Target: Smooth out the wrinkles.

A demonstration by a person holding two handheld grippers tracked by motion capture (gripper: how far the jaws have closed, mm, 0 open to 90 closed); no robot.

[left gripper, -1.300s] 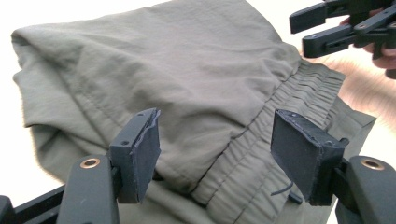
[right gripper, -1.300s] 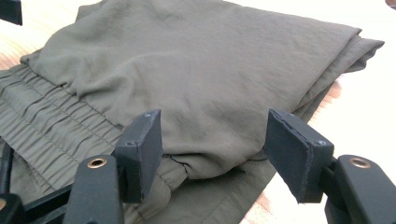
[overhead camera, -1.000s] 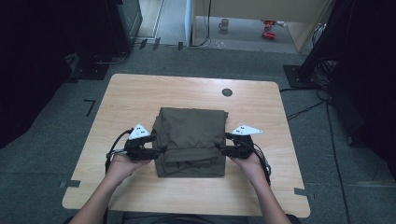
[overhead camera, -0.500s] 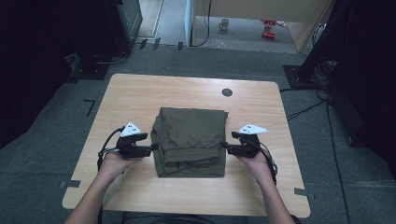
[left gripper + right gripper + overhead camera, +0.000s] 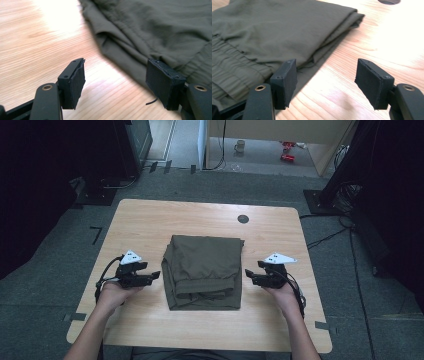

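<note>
The folded garment [image 5: 160, 32] runs off the left gripper view's top and right edges.

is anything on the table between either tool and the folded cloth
Nothing visible. Bare wood lies between the left tool and the cloth, and between the right tool and it. Both are open and apart from the cloth on the table.

Overhead shot's kinda soft and dim around the edges with the counter [image 5: 150, 220] lit evenly, but both my gripper views have blown-out white glare on the wood and my jaws look slightly blurry up close.
</note>
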